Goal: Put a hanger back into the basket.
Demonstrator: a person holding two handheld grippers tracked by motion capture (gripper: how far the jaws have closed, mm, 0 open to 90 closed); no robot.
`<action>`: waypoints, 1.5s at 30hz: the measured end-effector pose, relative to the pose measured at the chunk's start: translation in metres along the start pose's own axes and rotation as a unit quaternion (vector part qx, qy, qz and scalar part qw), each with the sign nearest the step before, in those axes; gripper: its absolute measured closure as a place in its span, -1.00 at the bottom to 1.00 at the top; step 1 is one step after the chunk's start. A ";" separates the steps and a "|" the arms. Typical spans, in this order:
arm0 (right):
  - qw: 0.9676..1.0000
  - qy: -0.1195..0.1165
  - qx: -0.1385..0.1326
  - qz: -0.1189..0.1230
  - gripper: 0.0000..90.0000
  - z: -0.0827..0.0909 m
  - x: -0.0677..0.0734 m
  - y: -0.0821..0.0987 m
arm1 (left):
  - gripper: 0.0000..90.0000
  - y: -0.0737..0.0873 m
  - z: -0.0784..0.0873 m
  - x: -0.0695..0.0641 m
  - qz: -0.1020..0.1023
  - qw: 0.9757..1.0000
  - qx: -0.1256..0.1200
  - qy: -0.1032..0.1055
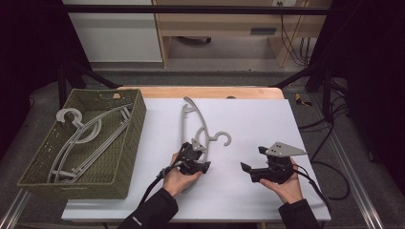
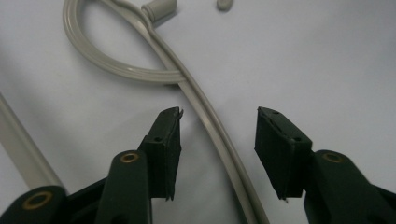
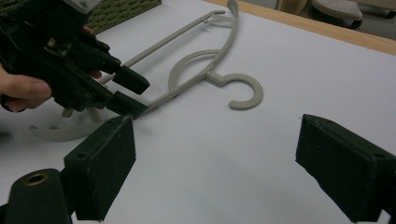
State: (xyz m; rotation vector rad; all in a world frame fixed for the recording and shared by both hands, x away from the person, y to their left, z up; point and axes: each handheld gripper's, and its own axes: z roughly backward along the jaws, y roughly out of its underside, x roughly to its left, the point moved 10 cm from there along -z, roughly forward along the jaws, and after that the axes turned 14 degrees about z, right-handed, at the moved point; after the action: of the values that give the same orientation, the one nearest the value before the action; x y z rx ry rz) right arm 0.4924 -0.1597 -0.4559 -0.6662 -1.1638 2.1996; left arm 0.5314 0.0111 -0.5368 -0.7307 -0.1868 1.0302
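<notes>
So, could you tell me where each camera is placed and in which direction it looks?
High view: sits above the person's side, looks forward and down on the table, the basket and the hanger; both hands and sleeves show, with the left gripper and right gripper.
Left gripper view: rides on the left gripper, looks down along its jaws, which straddle the hanger's arm without pressing it.
Right gripper view: rides on the right gripper, looks across the table at the other hand.
All three views share the hanger.

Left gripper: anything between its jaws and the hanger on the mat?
Nothing visible. The left gripper is open and straddles the hanger arm, which runs between the pads with bare mat on both sides. Neither pad presses on it yet.
</notes>
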 end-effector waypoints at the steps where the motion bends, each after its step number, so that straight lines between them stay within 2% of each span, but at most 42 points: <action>1: 1.000 0.001 0.001 0.001 -0.73 0.000 0.000 0.000 | 0.21 0.002 -0.003 0.001 0.000 1.000 0.002 -0.008; 2: 1.000 0.001 0.001 0.001 -0.73 0.000 0.000 0.000 | 0.21 0.003 -0.005 0.001 0.001 1.000 0.005 -0.007; 3: 1.000 0.002 0.001 -0.001 -0.73 -0.001 0.000 0.000 | 0.29 0.005 -0.007 0.000 0.003 1.000 0.011 -0.007; 6: 1.000 0.001 0.002 -0.001 -0.72 -0.001 0.000 0.000 | 0.40 0.004 -0.008 0.001 0.004 1.000 0.001 -0.017; 9: 1.000 0.001 0.002 -0.001 -0.72 -0.001 0.000 0.000 | 0.56 0.004 -0.008 0.001 0.006 1.000 0.006 -0.019; 16: 1.000 -0.002 0.004 0.001 -0.72 -0.002 0.001 0.001 | 0.61 0.007 -0.003 0.004 -0.005 0.999 0.024 -0.026; 22: 1.000 -0.005 0.007 0.002 -0.72 -0.002 0.002 0.002 | 0.68 0.020 0.012 0.017 -0.005 0.999 0.037 -0.023; 24: 1.000 -0.006 0.006 0.003 -0.71 -0.002 0.002 0.002 | 0.73 0.025 0.017 0.022 0.001 0.999 0.042 -0.019; 29: 1.000 -0.006 0.007 0.004 -0.71 -0.002 0.002 0.002 | 0.81 0.040 0.035 0.040 -0.002 0.998 0.057 -0.016; 32: 1.000 -0.007 0.006 0.004 -0.71 -0.002 0.003 0.002 | 0.81 0.048 0.042 0.043 -0.008 0.998 0.064 -0.007; 35: 1.000 -0.006 0.006 0.003 -0.71 -0.002 0.002 0.002 | 0.81 0.051 0.045 0.043 -0.018 0.998 0.067 -0.012; 38: 1.000 -0.006 0.006 0.004 -0.71 -0.002 0.002 0.002 | 0.78 0.045 0.045 0.040 -0.024 0.998 0.053 -0.014; 39: 1.000 -0.007 0.006 0.004 -0.71 -0.002 0.002 0.002 | 0.59 0.040 0.046 0.037 -0.025 0.999 0.047 -0.012; 40: 1.000 -0.007 0.006 0.004 -0.71 -0.002 0.002 0.002 | 0.59 0.036 0.047 0.035 -0.026 0.999 0.043 -0.009; 41: 1.000 -0.006 0.004 0.005 -0.71 -0.002 0.002 0.001 | 0.46 0.028 0.047 0.031 -0.031 0.999 0.036 -0.008; 43: 1.000 -0.006 0.004 0.005 -0.71 -0.002 0.001 0.001 | 0.40 0.015 0.046 0.025 -0.035 0.999 0.032 -0.006; 45: 1.000 -0.006 0.003 0.006 -0.71 -0.001 0.001 0.001 | 0.27 0.003 0.041 0.021 -0.039 0.999 0.032 -0.012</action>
State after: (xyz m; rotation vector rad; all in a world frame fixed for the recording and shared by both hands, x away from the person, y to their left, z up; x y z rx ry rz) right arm 0.4919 -0.1585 -0.4577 -0.6599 -1.1622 2.2201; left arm 0.5214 0.0487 -0.5121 -0.6482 -0.2010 0.9677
